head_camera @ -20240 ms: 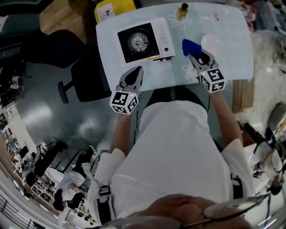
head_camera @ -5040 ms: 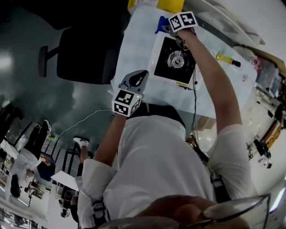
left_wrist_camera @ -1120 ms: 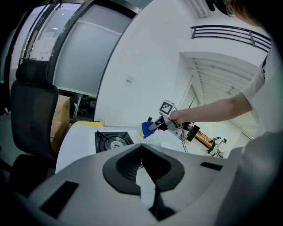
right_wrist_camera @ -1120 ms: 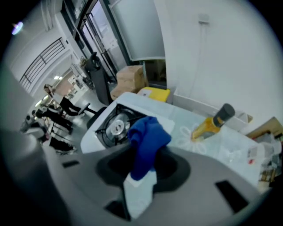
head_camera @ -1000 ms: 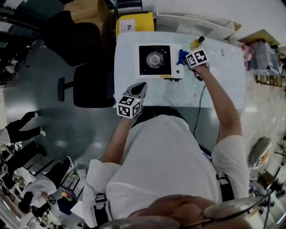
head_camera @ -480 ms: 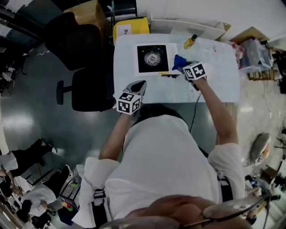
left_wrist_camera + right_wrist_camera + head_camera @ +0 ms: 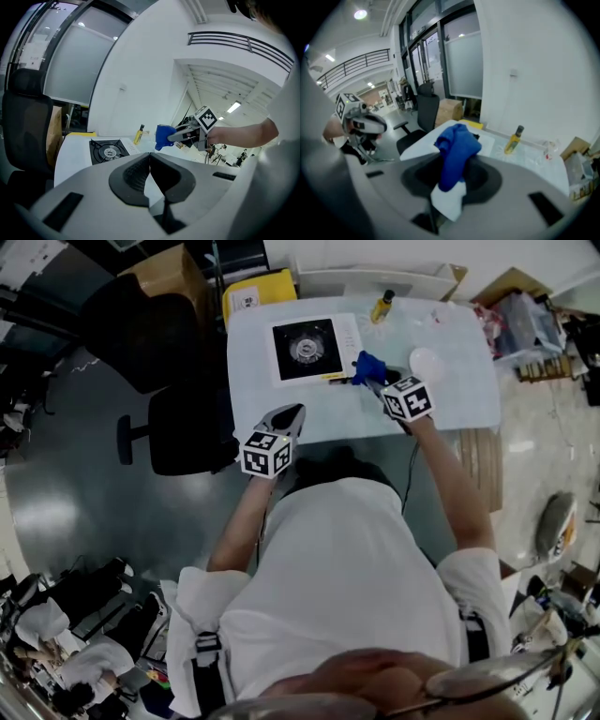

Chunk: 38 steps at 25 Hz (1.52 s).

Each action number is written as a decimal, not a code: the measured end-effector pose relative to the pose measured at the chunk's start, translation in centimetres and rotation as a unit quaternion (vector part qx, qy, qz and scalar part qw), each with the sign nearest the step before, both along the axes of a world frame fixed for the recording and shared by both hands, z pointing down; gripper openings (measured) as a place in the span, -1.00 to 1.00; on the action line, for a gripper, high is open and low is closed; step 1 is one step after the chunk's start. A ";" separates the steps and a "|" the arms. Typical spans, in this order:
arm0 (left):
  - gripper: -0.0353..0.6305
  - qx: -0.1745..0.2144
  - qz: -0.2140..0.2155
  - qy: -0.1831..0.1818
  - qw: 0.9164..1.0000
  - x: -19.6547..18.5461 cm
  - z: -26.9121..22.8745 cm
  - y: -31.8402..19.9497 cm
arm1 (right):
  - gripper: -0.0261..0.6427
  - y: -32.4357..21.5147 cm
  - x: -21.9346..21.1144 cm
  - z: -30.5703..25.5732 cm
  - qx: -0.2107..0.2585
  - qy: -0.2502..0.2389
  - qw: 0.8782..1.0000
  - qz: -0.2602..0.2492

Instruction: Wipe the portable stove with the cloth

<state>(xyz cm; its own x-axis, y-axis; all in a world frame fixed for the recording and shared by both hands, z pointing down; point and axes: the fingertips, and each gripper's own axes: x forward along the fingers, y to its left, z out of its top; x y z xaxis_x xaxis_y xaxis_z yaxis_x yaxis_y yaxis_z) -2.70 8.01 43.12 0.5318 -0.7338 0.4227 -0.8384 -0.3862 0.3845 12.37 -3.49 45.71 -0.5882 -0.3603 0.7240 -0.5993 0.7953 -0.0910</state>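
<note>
Right gripper view: your right gripper (image 7: 451, 180) pinches the soft, limp blue cloth (image 7: 457, 140) mid-bunch in its jaws, a sound hold, just beside the white portable stove (image 7: 309, 345); your left gripper (image 7: 150, 161) has its jaws pressed together.

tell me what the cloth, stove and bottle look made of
Cloth: soft fabric, maybe microfibre, matte blue; it bunches into limp folds.
Stove: likely painted sheet metal, smooth white casing round a dark top with a shiny metal burner; the casing could be plastic.
Bottle: clear plastic or glass, cannot tell which; yellow liquid shows through under a dark cap.
</note>
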 end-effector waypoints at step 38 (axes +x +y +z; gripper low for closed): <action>-0.80 0.095 -0.109 -0.020 0.989 0.8 -9.2 -1.6 | -0.55 1.1 7.1 -11.2 0.126 -0.145 0.981 0.022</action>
<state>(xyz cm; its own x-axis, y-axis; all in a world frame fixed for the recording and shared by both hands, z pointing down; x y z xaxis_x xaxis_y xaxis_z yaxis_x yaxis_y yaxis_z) -1.93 6.42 33.92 0.3378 -0.8977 0.2830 -0.9229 -0.2568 0.2870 19.51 -2.43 34.47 -0.7365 -0.5357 0.4129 -0.6109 0.7889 -0.0662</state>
